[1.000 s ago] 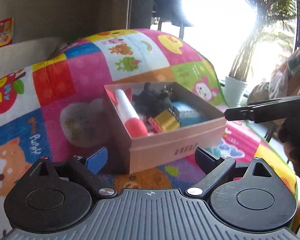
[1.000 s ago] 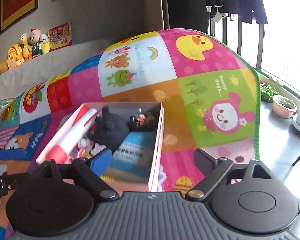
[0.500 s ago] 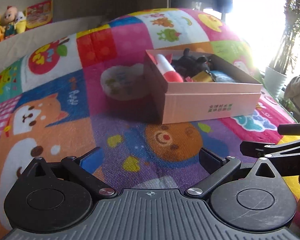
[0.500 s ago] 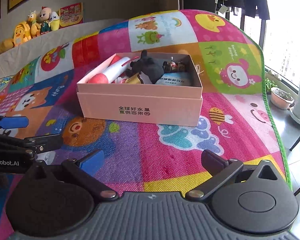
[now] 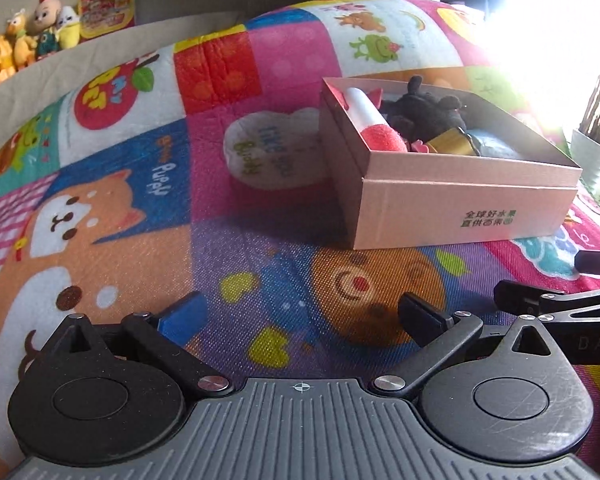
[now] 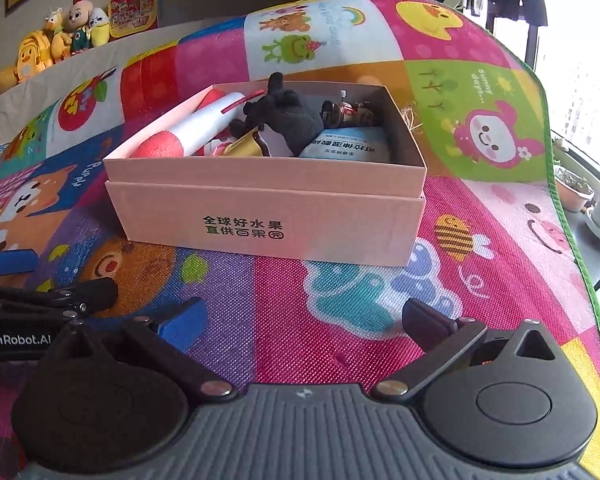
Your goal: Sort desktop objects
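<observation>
Box (image 6: 268,220), mid-frame, looks fully packed; both grippers, left (image 5: 300,316) and right (image 6: 300,320), gape wide, empty. Sorting seems finished; nothing left to grasp.

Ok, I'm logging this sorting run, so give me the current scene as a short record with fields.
surface: colourful cartoon play mat
container: open pink cardboard box, green print on its front
contents: red-tipped white tube, black plush toy, gold item, light blue packet
left gripper: open, empty, short of the box
right gripper: open, empty, short of the box
background: plush toys on a ledge
</observation>
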Demonstrator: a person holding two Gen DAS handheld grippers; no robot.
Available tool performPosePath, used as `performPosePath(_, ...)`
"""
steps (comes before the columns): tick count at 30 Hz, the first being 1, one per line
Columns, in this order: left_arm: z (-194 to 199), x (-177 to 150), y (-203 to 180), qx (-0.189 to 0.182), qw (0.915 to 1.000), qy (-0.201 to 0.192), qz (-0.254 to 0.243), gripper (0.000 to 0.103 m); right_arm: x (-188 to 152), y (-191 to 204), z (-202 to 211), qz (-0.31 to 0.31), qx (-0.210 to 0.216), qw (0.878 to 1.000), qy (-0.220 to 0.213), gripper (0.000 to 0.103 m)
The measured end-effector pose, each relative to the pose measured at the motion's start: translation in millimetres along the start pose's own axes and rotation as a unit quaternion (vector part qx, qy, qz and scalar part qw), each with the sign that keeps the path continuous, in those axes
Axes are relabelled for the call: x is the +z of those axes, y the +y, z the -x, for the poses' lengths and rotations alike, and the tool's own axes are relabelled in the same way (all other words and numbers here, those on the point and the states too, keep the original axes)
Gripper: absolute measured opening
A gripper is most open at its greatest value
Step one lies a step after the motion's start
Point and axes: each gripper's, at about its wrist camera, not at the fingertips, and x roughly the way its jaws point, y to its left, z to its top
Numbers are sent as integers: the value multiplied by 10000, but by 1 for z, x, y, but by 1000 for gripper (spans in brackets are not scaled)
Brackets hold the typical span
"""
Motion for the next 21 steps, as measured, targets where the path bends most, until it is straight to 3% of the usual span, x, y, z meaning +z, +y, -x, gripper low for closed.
performPosePath(21,0,0,0,-11,10000,0,10,103,0,1,-1,2,-4,10000,2,103)
